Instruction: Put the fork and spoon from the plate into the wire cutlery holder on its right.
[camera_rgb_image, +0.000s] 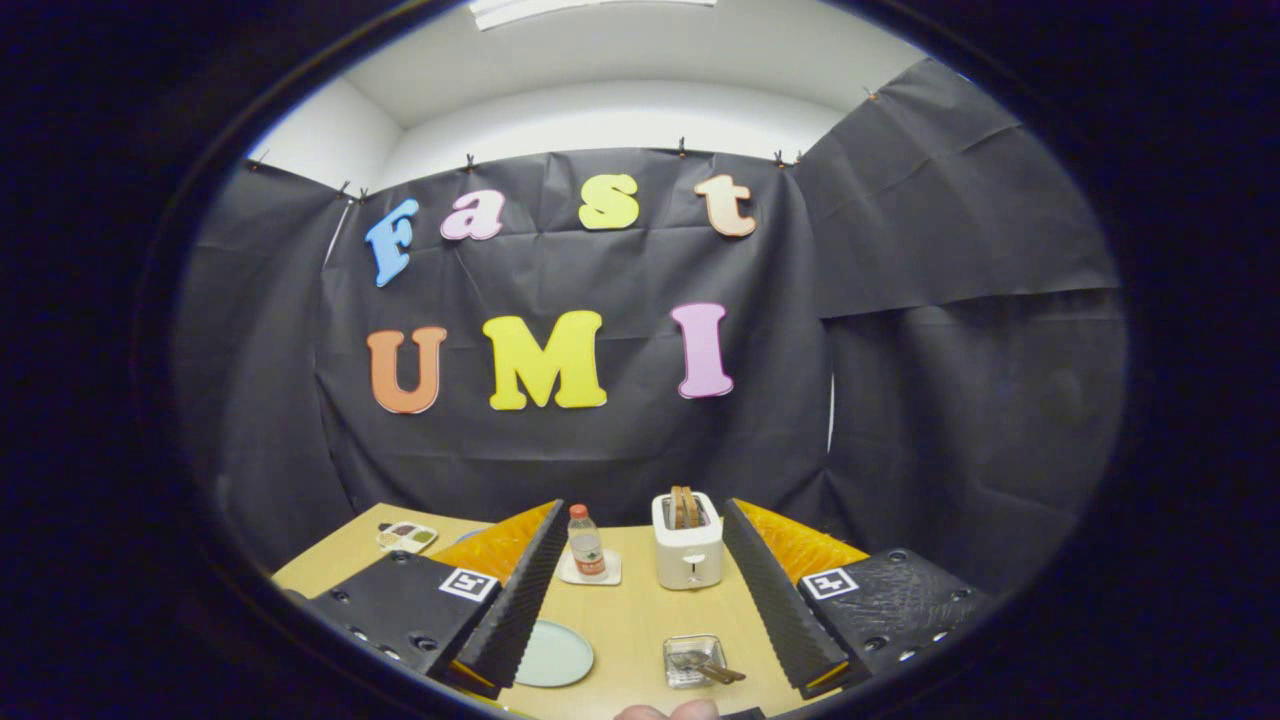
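My gripper (643, 508) is open and held high above the wooden table (630, 610), with nothing between its black ribbed fingers (520, 600). Below and between the fingers lies a pale green plate (555, 655), close to the left finger; its visible part is bare. To the plate's right stands the small square cutlery holder (690, 658). Cutlery (715, 670) lies in it, a brownish handle sticking out toward the right finger. I cannot tell fork from spoon at this size.
Farther back on the table, between the fingertips, stand a white toaster (687, 545) with bread in its slots and a small bottle (586, 543) on a white coaster. A small sectioned dish (406, 537) sits at the far left. A hand's fingertips (670, 712) show nearest me.
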